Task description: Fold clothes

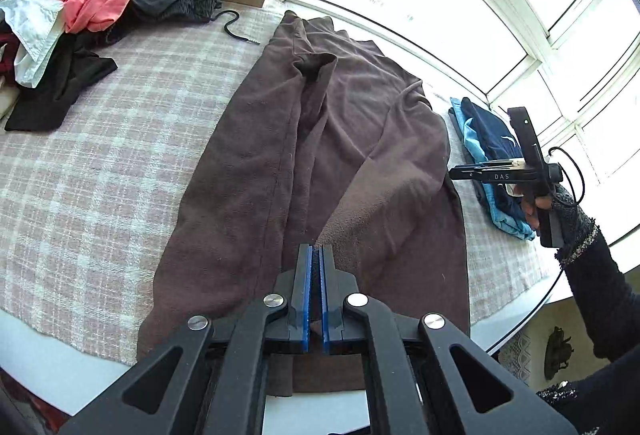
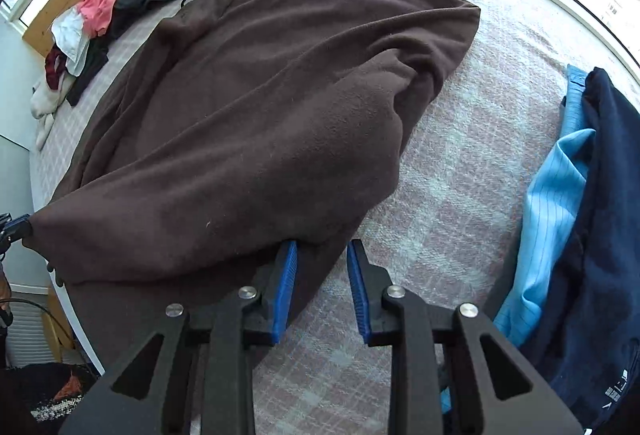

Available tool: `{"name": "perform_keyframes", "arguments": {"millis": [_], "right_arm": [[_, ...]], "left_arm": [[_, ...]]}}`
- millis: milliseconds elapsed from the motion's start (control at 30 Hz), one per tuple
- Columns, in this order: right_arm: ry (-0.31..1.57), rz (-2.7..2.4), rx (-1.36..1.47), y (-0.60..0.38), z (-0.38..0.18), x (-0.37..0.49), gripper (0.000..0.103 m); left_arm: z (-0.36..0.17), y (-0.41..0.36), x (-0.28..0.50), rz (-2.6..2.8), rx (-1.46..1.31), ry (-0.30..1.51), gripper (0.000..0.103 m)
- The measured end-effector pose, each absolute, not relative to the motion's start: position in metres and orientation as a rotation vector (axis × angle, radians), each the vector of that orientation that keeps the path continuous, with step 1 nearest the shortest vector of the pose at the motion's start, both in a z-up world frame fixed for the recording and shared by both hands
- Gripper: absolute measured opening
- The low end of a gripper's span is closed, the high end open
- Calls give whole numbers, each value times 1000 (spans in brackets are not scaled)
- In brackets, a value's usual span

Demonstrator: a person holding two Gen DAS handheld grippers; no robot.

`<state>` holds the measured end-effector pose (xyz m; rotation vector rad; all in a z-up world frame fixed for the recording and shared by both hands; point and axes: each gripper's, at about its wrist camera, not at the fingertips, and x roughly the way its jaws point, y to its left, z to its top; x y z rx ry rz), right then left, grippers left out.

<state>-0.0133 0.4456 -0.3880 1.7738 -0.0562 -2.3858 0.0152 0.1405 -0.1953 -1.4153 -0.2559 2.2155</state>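
A brown fleece garment (image 1: 320,139) lies lengthwise down the centre of the left wrist view, spread on a checked cover (image 1: 100,155) over a white worktop (image 1: 48,351). Its near hem hangs over the worktop's front edge at lower centre. In the right wrist view the same garment (image 2: 256,107) fills the centre and upper left, with 1 flap doubled over itself.

The left claw (image 1: 316,255) is pinched narrow on a raised fold of the fleece near the hem. The right claw (image 2: 322,255) stands apart, its left finger touching the garment's near edge and gripping nothing.

The cloth appears thick, soft and limp. By this reading it would sag and drape rather than hold a crease, and its napped surface should resist slipping. Hems and corners look like the soundest holds.

A heap of loose clothes (image 1: 72,19) and a black hanger hook (image 1: 236,27) lie at upper left. Folded blue garments (image 1: 492,163) sit at centre right.

The right tool's body reads "DAS" (image 1: 501,176). White print on the navy garment (image 2: 612,391), lower right, is illegible.
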Motion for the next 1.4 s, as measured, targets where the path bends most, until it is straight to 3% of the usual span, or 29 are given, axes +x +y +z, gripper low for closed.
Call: {"name": "perform_keyframes", "arguments": {"millis": [233, 467, 667, 867, 900, 967, 1067, 1233, 1400], "right_arm": [[-250, -2525, 1734, 491, -364, -13, 34], [21, -2433, 1738, 438, -392, -7, 34], [45, -2445, 1704, 422, -398, -15, 39], [82, -2452, 1675, 416, -400, -14, 39], [25, -2456, 1691, 424, -400, -13, 29], [-84, -2463, 1720, 440, -400, -9, 20], [-195, -2477, 1752, 462, -399, 2, 19], [-222, -2546, 1810, 469, -401, 8, 23], [-96, -2667, 1729, 460, -384, 10, 28]], "left_arm": [[-198, 131, 16, 2253, -1426, -253, 3], [-189, 114, -1, 2283, -1399, -371, 3], [-139, 114, -12, 2195, -1289, -616, 3], [-66, 145, -17, 2261, -1112, -419, 3], [-56, 144, -20, 2283, -1088, -398, 3], [-36, 143, -25, 2326, -1037, -355, 3], [-17, 132, -33, 2398, -984, -315, 3], [-53, 124, -37, 2354, -1122, -274, 0], [-129, 176, -14, 2199, -1297, -52, 0]]}}
